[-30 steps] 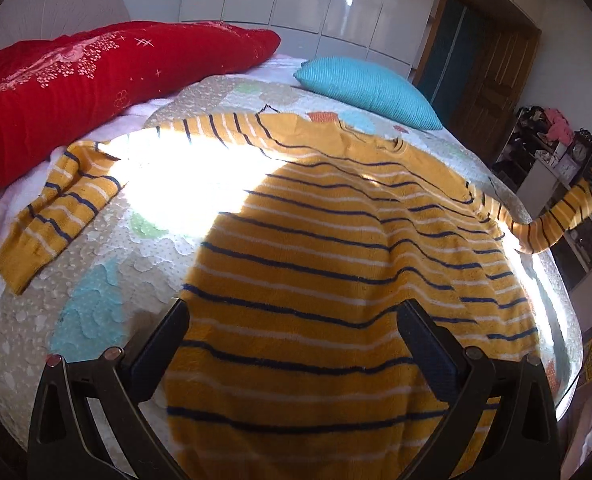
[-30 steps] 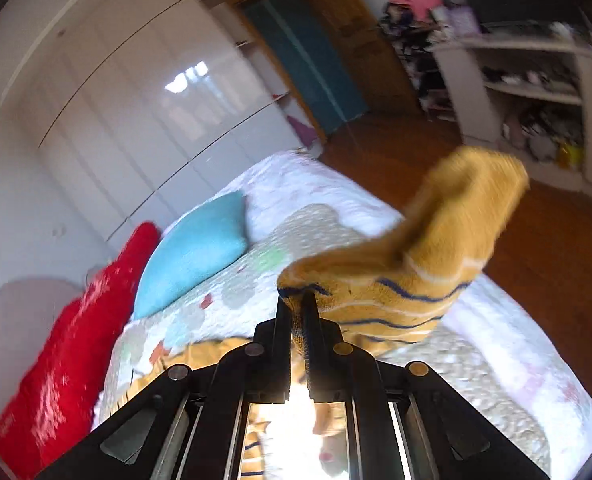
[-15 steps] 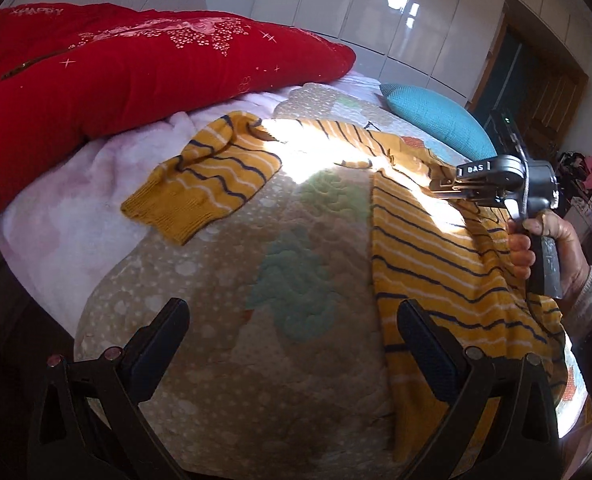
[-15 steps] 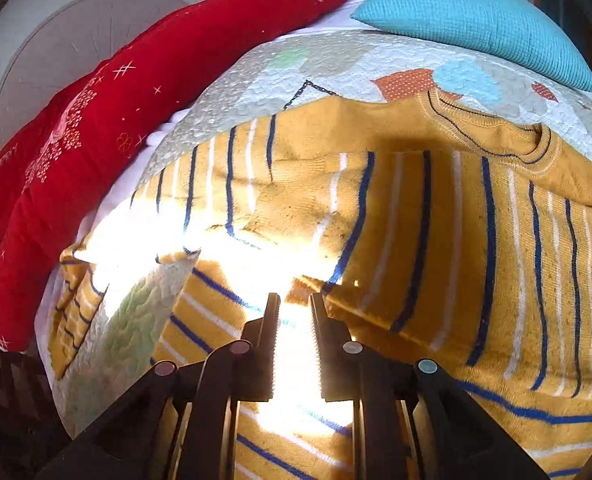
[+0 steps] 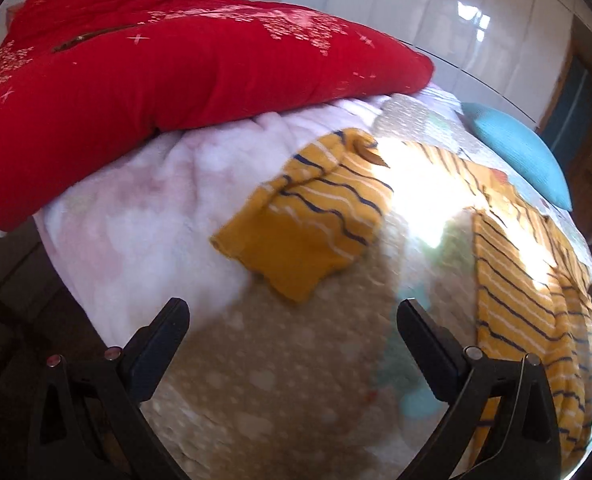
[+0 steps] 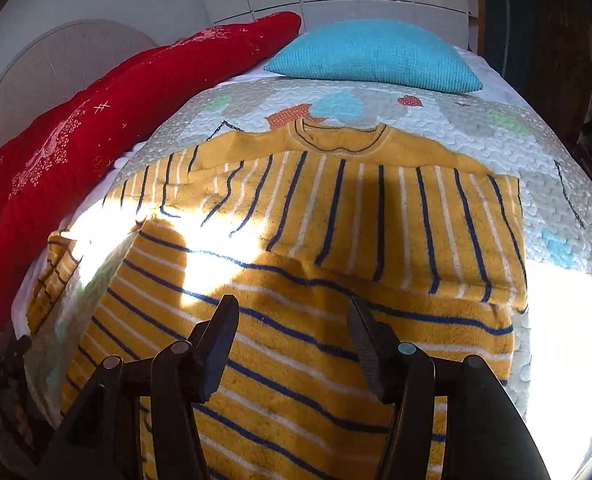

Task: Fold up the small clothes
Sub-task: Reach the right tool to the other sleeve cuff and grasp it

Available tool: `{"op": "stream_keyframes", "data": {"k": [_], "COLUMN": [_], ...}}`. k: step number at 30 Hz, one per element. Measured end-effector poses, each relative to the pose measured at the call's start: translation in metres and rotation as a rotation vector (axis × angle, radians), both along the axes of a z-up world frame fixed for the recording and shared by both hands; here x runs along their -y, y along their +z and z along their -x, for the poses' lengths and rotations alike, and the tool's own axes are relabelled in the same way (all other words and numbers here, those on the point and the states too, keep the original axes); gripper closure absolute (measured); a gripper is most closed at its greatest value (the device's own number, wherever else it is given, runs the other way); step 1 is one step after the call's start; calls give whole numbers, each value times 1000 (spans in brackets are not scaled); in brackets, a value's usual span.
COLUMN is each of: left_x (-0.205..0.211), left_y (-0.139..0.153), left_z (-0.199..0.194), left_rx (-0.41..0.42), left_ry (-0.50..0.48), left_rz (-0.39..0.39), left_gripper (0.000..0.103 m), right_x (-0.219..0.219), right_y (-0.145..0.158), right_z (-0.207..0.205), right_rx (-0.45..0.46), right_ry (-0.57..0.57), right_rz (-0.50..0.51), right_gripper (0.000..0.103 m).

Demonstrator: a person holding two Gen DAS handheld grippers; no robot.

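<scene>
A yellow sweater with navy and white stripes (image 6: 315, 320) lies flat on the bed. Its right sleeve (image 6: 395, 216) lies folded across the chest, below the collar. My right gripper (image 6: 294, 320) hovers open and empty over the sweater's lower body. In the left wrist view the sweater's body (image 5: 535, 300) is at the right and its left sleeve (image 5: 311, 216) stretches out to the left on the quilt. My left gripper (image 5: 292, 320) is open and empty, a little short of that sleeve's cuff.
The sweater rests on a patterned quilt (image 6: 555, 160) over a pink blanket (image 5: 156, 200). A long red pillow (image 5: 156, 68) lies behind the left sleeve and a turquoise cushion (image 6: 375, 56) beyond the collar. White wardrobes and a dark door stand behind.
My right gripper has laid the right sleeve across the chest, let go and opened, drawing back. My left gripper has swung left from the sweater's body toward the left sleeve.
</scene>
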State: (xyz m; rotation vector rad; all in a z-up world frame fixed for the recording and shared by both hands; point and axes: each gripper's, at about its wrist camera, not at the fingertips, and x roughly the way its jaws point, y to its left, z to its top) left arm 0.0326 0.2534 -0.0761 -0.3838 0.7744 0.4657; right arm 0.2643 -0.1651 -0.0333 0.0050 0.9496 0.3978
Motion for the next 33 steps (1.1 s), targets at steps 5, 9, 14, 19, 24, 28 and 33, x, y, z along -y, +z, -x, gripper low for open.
{"op": "stream_keyframes", "data": {"k": [5,9,14,19,24,28,33], "left_x": [-34,-53,-50,-50,-58,-67,-75], "left_y": [0,5,0,-8,-14,-20,-27], "left_z": [-12,6,38,72,97,104,108], "left_rx": [-54,5,14,12,42,69,76], "left_ry": [77,126,134,107,101,101,113], "left_rz": [-105,1,31,61,123,182,215], "left_gripper": [0,0,0,0,0,0,0], "right_x": [-11,-48,-170,-314,-408,-450,-480], "right_y": [-22,-22,-5,-1,-19,-48,-74], "right_z": [23,30,56,108,139,144,143], "right_rx": [-23,-24,73,298,477,488,314], "right_ry": [44,131,446,867,1175,1342,1416], "right_rz": [-5,3,107,323,564,741,792], "right_gripper": [42,42,42,42,43,44,85]}}
